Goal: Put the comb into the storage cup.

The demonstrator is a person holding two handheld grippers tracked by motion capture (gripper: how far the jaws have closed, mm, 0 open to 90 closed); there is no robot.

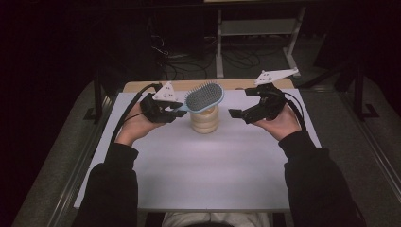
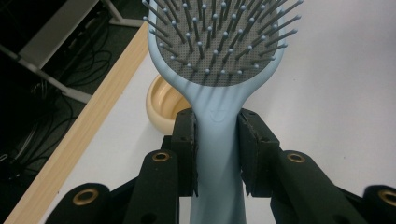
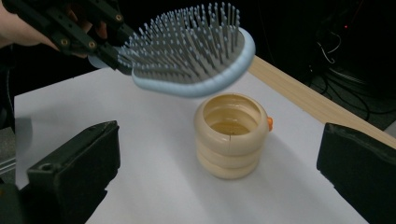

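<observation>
The left gripper [image 1: 172,109] holds a pale blue brush [image 1: 202,97] by its handle, both pads pressed flat against the handle's sides, as the left gripper view shows plainly [image 2: 218,154]. The brush [image 2: 219,56] is in the air with its bristles facing up and its oval head out over a cream cup [image 1: 204,118] (a ribbed one, built like three stacked rings). In the right gripper view the brush [image 3: 187,56] hangs just above the cup [image 3: 231,135] without touching it, its head a little tilted, and the cup's open mouth shows below the head's near edge. A small orange bit sticks out from the cup's far side.

The cup stands upright on the white table [image 1: 203,170], toward its far edge, where a strip of wood [image 1: 142,86] runs along the back. In the left gripper view only part of the cup's rim [image 2: 161,105] shows, to the left of the brush's neck.

The right gripper [image 1: 239,114] is to the right of the cup, well apart from it, and points toward it. Its jaws stand wide open with nothing between them; in its own view they frame the cup from either side [image 3: 219,172].

Both of the person's hands come up from the near side, in dark sleeves [image 1: 113,189].
</observation>
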